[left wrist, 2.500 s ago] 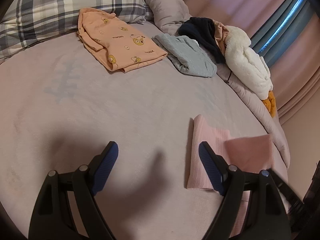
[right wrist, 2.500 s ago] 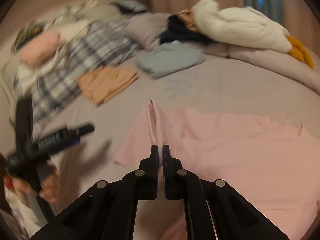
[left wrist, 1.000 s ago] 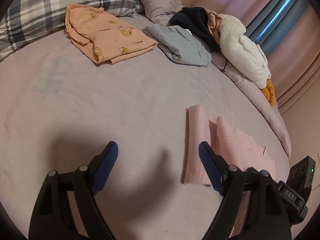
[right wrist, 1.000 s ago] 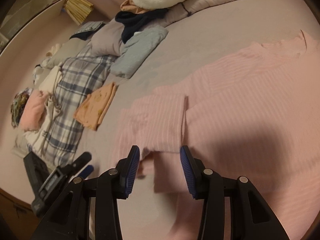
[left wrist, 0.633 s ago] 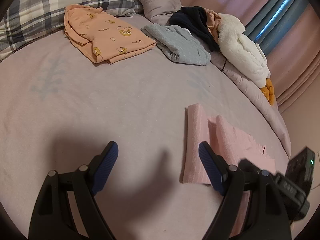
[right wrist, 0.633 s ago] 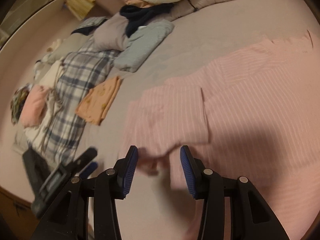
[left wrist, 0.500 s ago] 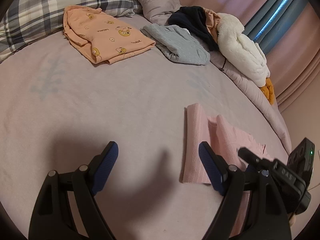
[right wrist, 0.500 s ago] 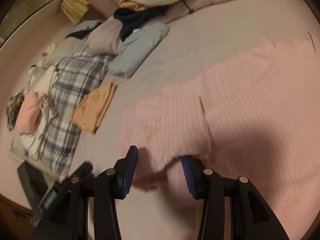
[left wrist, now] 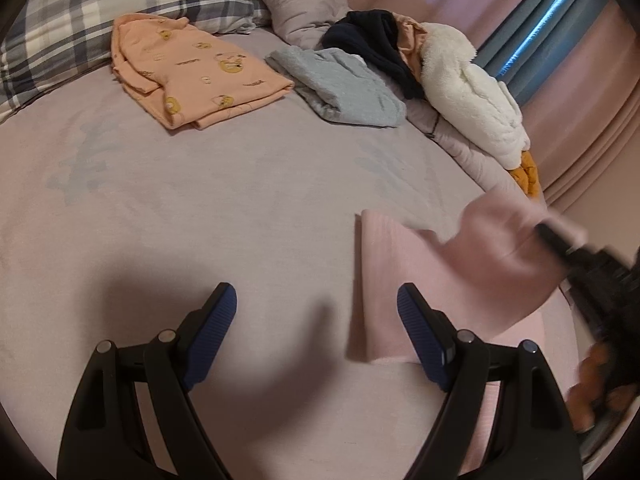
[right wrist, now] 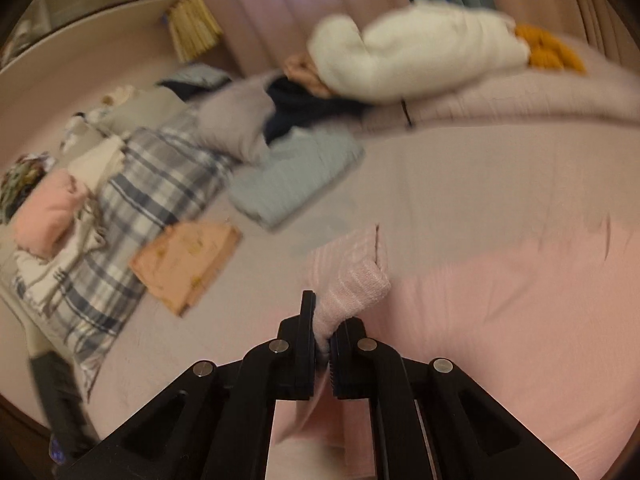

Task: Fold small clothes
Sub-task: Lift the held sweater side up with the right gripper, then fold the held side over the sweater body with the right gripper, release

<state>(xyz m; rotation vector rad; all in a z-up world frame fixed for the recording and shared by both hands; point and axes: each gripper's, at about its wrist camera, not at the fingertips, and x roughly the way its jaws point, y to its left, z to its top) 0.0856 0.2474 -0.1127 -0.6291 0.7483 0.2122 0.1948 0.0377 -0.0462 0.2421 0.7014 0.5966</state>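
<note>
A pink ribbed garment (left wrist: 384,280) lies on the bed (left wrist: 240,200) at the right, partly folded. My right gripper (right wrist: 323,344) is shut on a bunched edge of the pink garment (right wrist: 500,320) and lifts it; in the left wrist view it (left wrist: 560,246) holds a raised flap of pink cloth, blurred. My left gripper (left wrist: 316,320) is open and empty just above the sheet, its right finger over the garment's left edge.
A folded orange printed top (left wrist: 196,76), a folded grey garment (left wrist: 340,88), a dark garment (left wrist: 372,48) and a white fleece (left wrist: 472,92) lie at the back. A plaid pillow (left wrist: 100,12) is at the back left. Curtains (left wrist: 580,80) hang at the right.
My right gripper has shut on the pink garment's lower edge and lifted it up and over. My left gripper has stayed open and nearly still.
</note>
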